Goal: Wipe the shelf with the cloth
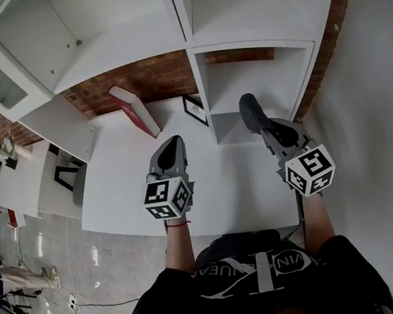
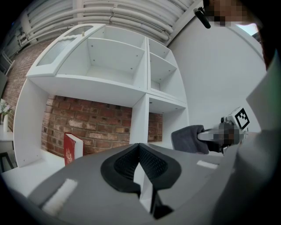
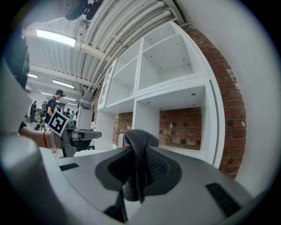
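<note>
The right gripper [image 3: 138, 151] has its jaws narrowed onto a dark grey fabric cloth [image 3: 139, 137], which bulges above their tips. The white wooden shelf [image 3: 184, 151] lies just ahead. The left gripper [image 2: 139, 147] has its jaws together, with nothing between them.

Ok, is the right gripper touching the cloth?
Touching. The right gripper view shows the cloth clamped between the jaws of the right gripper.
</note>
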Demonstrator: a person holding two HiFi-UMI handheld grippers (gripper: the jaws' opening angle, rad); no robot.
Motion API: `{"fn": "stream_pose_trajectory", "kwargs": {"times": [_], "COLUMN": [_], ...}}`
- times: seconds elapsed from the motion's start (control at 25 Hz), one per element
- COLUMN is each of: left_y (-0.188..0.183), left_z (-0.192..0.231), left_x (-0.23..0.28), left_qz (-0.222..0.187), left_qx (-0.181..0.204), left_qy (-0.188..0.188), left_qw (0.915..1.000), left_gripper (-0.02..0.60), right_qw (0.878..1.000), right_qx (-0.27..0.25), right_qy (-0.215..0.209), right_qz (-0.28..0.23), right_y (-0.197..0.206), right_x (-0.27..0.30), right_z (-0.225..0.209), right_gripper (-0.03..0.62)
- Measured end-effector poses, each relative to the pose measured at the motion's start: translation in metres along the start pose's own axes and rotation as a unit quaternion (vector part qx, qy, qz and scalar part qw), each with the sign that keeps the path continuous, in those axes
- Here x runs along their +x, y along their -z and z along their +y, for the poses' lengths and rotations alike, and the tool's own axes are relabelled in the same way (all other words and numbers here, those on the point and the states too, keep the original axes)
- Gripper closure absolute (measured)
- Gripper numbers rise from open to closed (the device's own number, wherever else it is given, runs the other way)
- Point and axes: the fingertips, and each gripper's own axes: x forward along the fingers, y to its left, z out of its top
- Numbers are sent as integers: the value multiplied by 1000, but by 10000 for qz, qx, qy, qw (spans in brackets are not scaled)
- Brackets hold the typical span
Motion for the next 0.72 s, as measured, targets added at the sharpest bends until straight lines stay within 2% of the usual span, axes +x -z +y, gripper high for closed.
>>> {"fn": "stream_pose_trajectory", "kwargs": {"times": [0.24, 0.72], "left_y": [1, 2], "left_z": [-2, -5], "left_x": [2, 6], "left_qz": [23, -48], "left_qx": [166, 180], "left_qy": [20, 63], "left_qw": [9999, 9998], "left_gripper": [571, 571], "right_qw": [10000, 9999], "right_qx": [67, 136], "right_qy": [2, 82], "right_qz": [-8, -3], "right_y": [3, 9], "right_x": [-1, -3], "right_z": [1, -2], "right_gripper": [533, 533]}}
